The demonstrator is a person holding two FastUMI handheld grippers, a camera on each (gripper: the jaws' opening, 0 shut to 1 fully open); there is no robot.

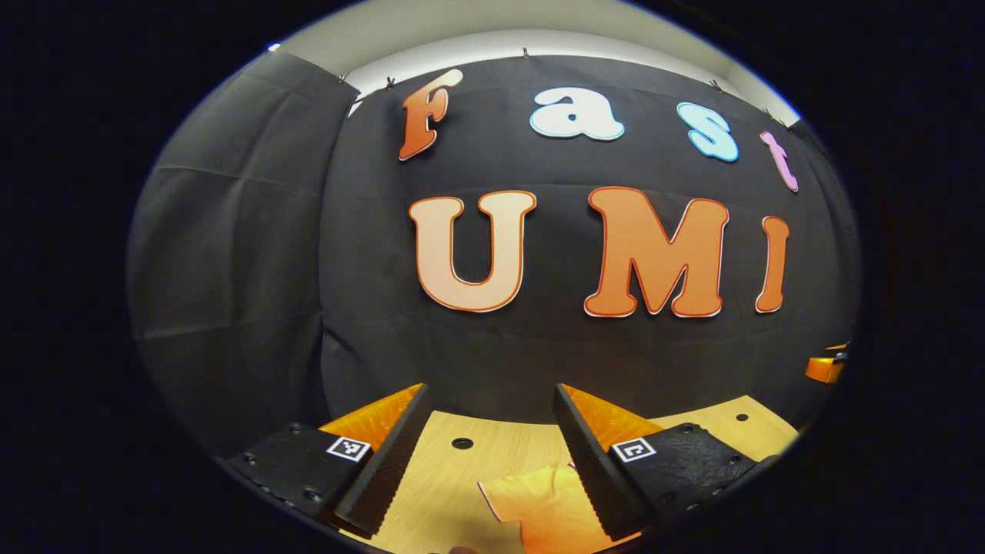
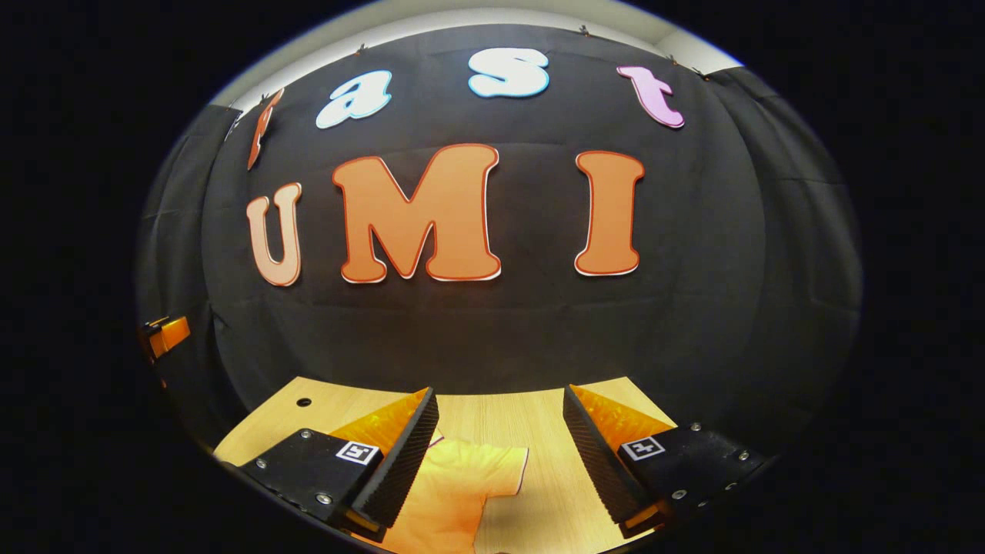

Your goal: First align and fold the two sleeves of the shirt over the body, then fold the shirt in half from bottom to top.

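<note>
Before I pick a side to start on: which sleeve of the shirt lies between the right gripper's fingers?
In the right gripper view, the sleeve pointing right lies on the table between the open right gripper fingers; the shirt's other side is hidden behind a finger.

No readable text apart from the wall's; square coded markers on tongs (image 1: 489, 454).

A pale wooden table (image 1: 454, 469) with small round holes (image 1: 462, 443) spans the lower frame. Behind it hangs creased black cloth (image 1: 231, 254). A strip of white wall (image 1: 431, 31) runs along the upper edge.
</note>
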